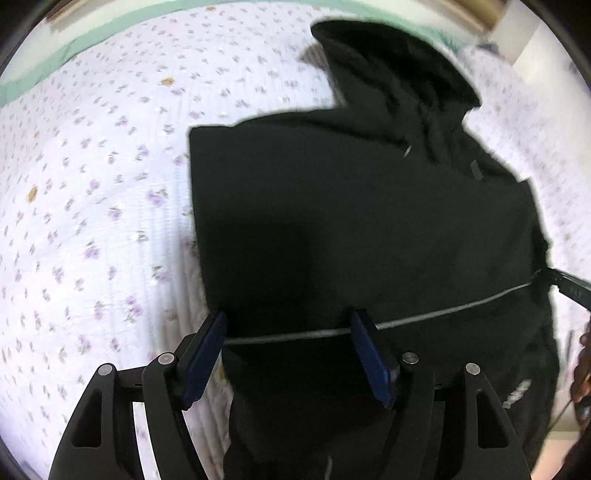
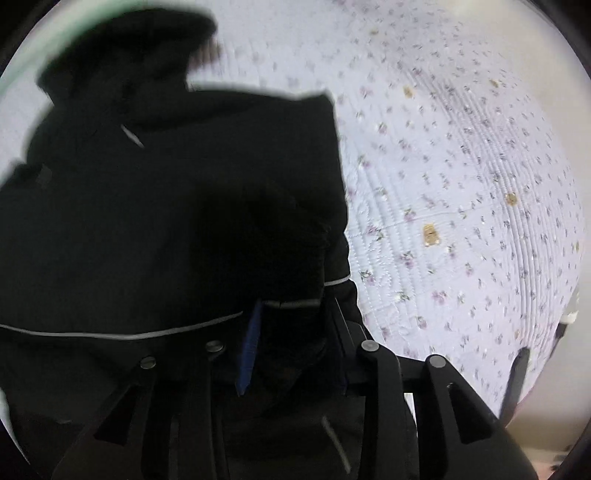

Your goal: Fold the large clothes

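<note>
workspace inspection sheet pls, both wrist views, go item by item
surface: floral bedspread, white with small purple flowers and a few tan spots, green border along the far edge.
job's things: black jacket lies partly folded on the bedspread, hood end at the far side, a thin pale stripe across its near part.
clutter: nothing seen.
grippers: left gripper has its jaws spread wide over the jacket's near edge, gripping nothing; right gripper has dark fabric bunched between its fingers, but whether it is clamped is unclear.
cables: nothing seen.
surroundings: pale wall and a strip of wooden trim beyond the bed; pictures are blurred.
</note>
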The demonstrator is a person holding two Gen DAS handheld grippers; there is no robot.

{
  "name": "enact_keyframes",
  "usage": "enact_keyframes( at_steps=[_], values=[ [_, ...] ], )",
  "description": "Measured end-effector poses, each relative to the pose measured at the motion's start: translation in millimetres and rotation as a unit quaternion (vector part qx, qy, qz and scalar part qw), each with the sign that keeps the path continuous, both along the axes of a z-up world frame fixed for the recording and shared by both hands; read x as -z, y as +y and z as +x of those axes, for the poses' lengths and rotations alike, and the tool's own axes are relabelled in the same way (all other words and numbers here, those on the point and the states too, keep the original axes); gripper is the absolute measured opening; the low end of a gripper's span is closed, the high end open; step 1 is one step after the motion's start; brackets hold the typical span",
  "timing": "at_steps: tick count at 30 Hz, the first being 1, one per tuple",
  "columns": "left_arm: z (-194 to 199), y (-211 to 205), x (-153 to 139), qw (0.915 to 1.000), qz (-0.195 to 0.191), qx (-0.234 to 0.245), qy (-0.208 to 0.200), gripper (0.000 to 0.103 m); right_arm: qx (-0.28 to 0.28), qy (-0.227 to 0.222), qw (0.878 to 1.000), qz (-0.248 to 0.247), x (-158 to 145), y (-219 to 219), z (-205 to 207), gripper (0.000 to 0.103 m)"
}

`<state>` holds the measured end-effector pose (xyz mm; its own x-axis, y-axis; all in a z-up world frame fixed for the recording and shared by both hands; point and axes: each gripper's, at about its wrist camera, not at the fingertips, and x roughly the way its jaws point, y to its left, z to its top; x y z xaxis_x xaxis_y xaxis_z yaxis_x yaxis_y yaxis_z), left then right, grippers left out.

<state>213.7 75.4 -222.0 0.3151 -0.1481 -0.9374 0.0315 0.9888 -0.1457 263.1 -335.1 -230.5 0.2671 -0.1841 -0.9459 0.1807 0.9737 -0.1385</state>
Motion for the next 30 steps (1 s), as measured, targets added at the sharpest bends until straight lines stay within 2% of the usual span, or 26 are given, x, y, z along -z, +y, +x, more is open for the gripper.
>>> enact_keyframes(
  at_steps=[1,2,4,6,7,8,10,12,13,15,16,17,19,21,22,23,26,28,30],
  values=[
    [-6,9,-15,0.9997,-0.021,-0.004,-0.012,0.071,0.002,-0.024,1.0,0.017,-17,-2,-6,0.045],
    [-9,13,-24,0.9992,-0.032,-0.006,-0.023,0.071,0.0,-0.044,0.999,0.028,-31,-2,-11,0.06],
    [-13,18,-43,0.9977,-0.048,-0.007,-0.048,0.071,-0.019,-0.081,0.996,0.036,-56,4,-16,0.068],
    [-12,17,-49,0.9968,-0.056,-0.003,-0.057,0.071,-0.043,-0.079,0.995,0.039,-59,15,-11,0.068],
    [-9,14,-46,0.9966,-0.058,0.002,-0.059,0.071,-0.064,-0.071,0.995,0.041,-53,23,-5,0.061],
    [-4,11,-40,0.997,-0.053,0.002,-0.055,0.071,-0.08,-0.064,0.994,0.035,-45,29,4,0.051],
    [9,4,-8,0.9988,-0.04,-0.008,-0.028,0.071,-0.1,-0.033,0.994,0.018,-14,35,15,0.048],
    [16,0,33,0.9992,-0.021,-0.028,0.021,0.07,-0.096,0.02,0.995,0.013,29,30,23,0.045],
    [17,-2,42,0.9994,-0.005,-0.027,0.019,0.071,-0.096,0.034,0.994,0.027,44,27,24,0.044],
    [17,-12,37,0.9991,0.036,-0.014,0.018,0.071,-0.107,0.028,0.993,0.037,45,26,27,0.044],
    [17,-15,30,0.9986,0.047,-0.009,0.022,0.071,-0.12,0.037,0.991,0.035,41,27,29,0.045],
    [18,-17,18,0.999,0.041,-0.001,0.019,0.07,-0.133,0.041,0.989,0.046,31,25,31,0.045],
    [20,-16,-14,0.9998,0.0,0.015,-0.01,0.069,-0.157,0.018,0.982,0.099,-3,14,34,0.045],
    [34,-15,-47,0.9987,-0.012,0.018,-0.047,0.069,-0.173,-0.028,0.977,0.119,-39,4,41,0.052],
    [47,-15,-61,0.9977,-0.008,0.014,-0.065,0.069,-0.178,-0.057,0.976,0.116,-58,-1,52,0.064],
    [65,-15,-73,0.9965,-0.007,0.009,-0.082,0.069,-0.176,-0.083,0.974,0.112,-74,-6,68,0.069],
    [123,-13,-89,0.9936,-0.015,-0.013,-0.111,0.069,-0.159,-0.121,0.97,0.135,-94,-13,123,0.069],
    [156,-12,-87,0.9927,0.002,-0.027,-0.117,0.069,-0.144,-0.129,0.973,0.124,-92,-18,155,0.069],
    [185,-11,-79,0.9923,0.0,-0.041,-0.117,0.069,-0.139,-0.131,0.973,0.13,-88,-19,181,0.069]
  ],
)
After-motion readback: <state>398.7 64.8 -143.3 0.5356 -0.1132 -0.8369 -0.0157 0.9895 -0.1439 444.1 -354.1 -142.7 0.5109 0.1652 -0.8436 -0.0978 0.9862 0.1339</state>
